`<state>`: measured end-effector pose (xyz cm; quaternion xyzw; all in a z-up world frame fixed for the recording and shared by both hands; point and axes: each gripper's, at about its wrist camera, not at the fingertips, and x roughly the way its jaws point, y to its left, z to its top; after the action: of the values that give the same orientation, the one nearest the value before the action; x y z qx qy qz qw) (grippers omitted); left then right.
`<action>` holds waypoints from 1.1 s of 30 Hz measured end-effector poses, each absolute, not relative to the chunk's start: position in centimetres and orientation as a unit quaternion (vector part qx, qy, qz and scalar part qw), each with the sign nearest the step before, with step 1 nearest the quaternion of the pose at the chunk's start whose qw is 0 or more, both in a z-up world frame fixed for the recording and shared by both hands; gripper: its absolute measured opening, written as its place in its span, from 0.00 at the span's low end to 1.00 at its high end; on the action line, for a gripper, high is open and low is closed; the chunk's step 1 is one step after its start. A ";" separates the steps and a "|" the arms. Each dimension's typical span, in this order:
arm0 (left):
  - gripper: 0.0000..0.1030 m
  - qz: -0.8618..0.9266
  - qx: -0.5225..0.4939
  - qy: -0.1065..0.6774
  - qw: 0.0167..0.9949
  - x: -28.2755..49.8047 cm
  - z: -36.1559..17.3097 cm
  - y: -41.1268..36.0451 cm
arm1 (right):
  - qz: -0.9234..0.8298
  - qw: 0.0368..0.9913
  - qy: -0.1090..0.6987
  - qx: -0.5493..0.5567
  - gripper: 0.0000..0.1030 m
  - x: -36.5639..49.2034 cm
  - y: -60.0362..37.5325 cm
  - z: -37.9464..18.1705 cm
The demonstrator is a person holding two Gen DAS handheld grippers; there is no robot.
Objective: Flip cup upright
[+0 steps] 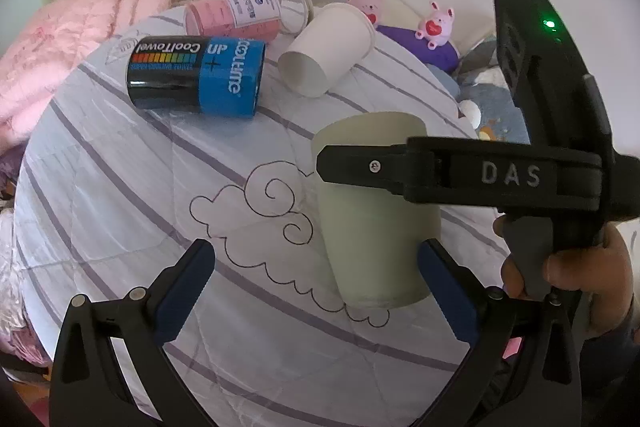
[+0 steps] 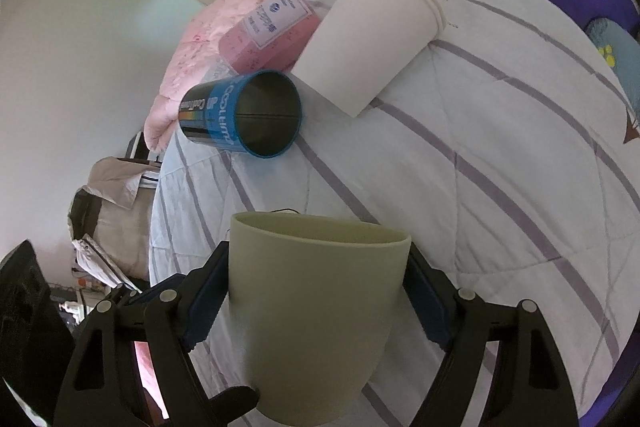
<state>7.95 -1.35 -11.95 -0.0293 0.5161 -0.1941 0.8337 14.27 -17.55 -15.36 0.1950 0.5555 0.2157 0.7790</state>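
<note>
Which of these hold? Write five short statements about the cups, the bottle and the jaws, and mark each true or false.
1. The right gripper holds the green cup between its jaws. True.
2. The left gripper is shut on the white cup. False: its jaws are open and the white cup lies far from them on the quilt.
3. The blue can lies on its side. True.
4. The pink bottle stands upright. False: it lies on its side behind the can.
5. The green cup's mouth faces down in the right wrist view. False: its open rim is at the top.
</note>
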 end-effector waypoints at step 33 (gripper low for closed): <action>1.00 -0.131 -0.005 0.527 0.840 8.3 -14.2 -1.3 | 0.223 0.920 0.324 -0.012 0.79 8.3 -16.2 -11.3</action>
<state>8.34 -1.34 -14.22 -0.0046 0.5267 -0.1311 0.8399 8.32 -16.18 -11.26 -0.0116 0.3235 0.2225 0.9196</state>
